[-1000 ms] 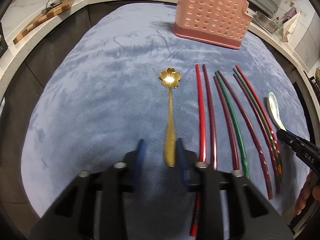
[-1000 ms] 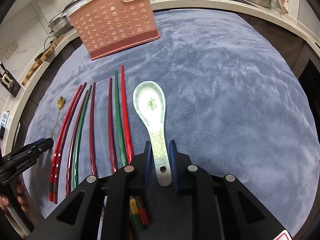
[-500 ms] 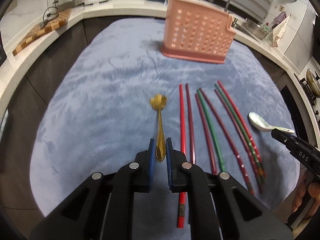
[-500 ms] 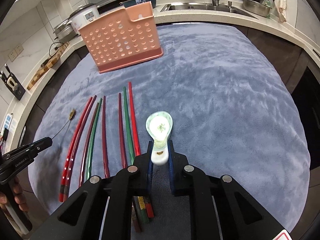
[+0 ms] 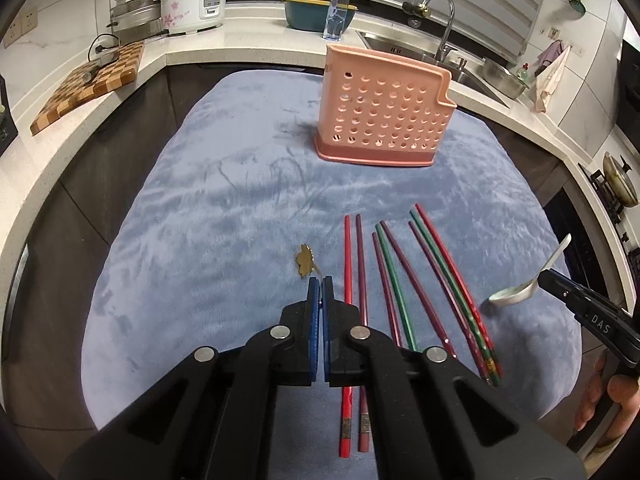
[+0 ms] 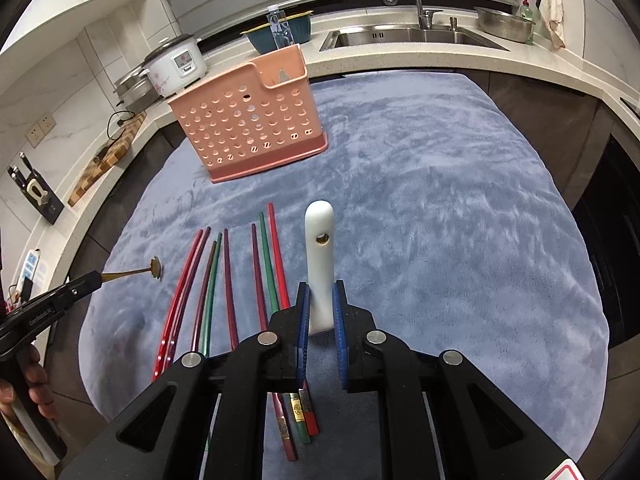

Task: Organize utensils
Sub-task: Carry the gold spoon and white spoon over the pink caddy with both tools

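My left gripper [image 5: 321, 280] is shut on the gold flower-headed spoon [image 5: 305, 261] and holds it above the blue cloth; it also shows in the right wrist view [image 6: 136, 273]. My right gripper [image 6: 321, 290] is shut on the white ceramic spoon [image 6: 319, 248], lifted with its handle pointing forward; its bowl shows in the left wrist view [image 5: 516, 294]. Several red, green and maroon chopsticks [image 5: 394, 280] lie side by side on the cloth between the grippers. The pink perforated utensil holder [image 5: 384, 118] stands upright at the far side of the cloth.
A blue fleece cloth [image 5: 224, 200] covers the table. Beyond it a countertop carries a rice cooker [image 5: 192, 4], a checkered cutting board [image 5: 88, 84], a teal bowl [image 5: 316, 12] and a sink with faucet [image 6: 400, 0].
Both grippers closed on their spoons and lifted them off the cloth, pulling up and back. The ceramic spoon turned so its handle points forward. The chopsticks stayed put.
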Available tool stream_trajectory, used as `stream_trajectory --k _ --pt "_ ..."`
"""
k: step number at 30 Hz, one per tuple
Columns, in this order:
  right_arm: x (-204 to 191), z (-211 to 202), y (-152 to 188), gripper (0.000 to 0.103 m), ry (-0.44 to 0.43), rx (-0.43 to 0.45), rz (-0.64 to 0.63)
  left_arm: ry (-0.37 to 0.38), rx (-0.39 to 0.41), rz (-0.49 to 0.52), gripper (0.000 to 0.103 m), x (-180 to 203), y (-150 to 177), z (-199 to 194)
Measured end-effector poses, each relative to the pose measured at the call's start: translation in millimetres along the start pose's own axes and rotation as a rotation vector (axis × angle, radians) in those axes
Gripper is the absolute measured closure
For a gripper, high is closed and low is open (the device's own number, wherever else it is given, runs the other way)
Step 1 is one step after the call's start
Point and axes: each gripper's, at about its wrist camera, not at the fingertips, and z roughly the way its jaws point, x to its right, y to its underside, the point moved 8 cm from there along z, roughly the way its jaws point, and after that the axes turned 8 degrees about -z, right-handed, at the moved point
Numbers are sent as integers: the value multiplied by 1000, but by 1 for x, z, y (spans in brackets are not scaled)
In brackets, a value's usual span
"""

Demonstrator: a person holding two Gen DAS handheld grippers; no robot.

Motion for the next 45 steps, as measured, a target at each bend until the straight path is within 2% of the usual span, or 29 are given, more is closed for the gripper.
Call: stream_trajectory --k 8,12,16,17,22,25,27,28,30,32,37,45 --pt "-1 -15 -22 92 -9 52 2 40 56 12 102 16 -30 -29" --pt "-4 -22 -46 93 -22 90 -4 76 96 14 102 28 -62 -44" --pt "-5 -28 -86 94 -50 149 -8 113 147 22 102 43 -106 -55" --pt "-6 -30 -97 102 -55 166 -13 123 166 26 102 48 -119 -59" --pt "-13 -24 -162 102 -54 238 -52 140 239 55 102 67 -174 -65" --pt "-14 -10 -189 102 -34 242 -69 136 276 50 102 74 -204 -63" --pt "-10 1 -191 102 -24 221 -63 141 277 37 102 73 -212 -60" --pt "-7 6 -187 102 -23 205 -54 144 275 34 102 73 -213 -60" --pt "4 20 -173 95 1 165 -48 141 270 33 102 68 -210 -57" --pt "22 40 -155 82 44 111 -32 126 253 27 102 57 -202 -52" --pt "56 96 -129 81 51 -26 27 89 190 -4 102 32 -174 -31" --pt "56 156 -140 81 43 -91 -18 77 108 -48 102 16 -148 0"
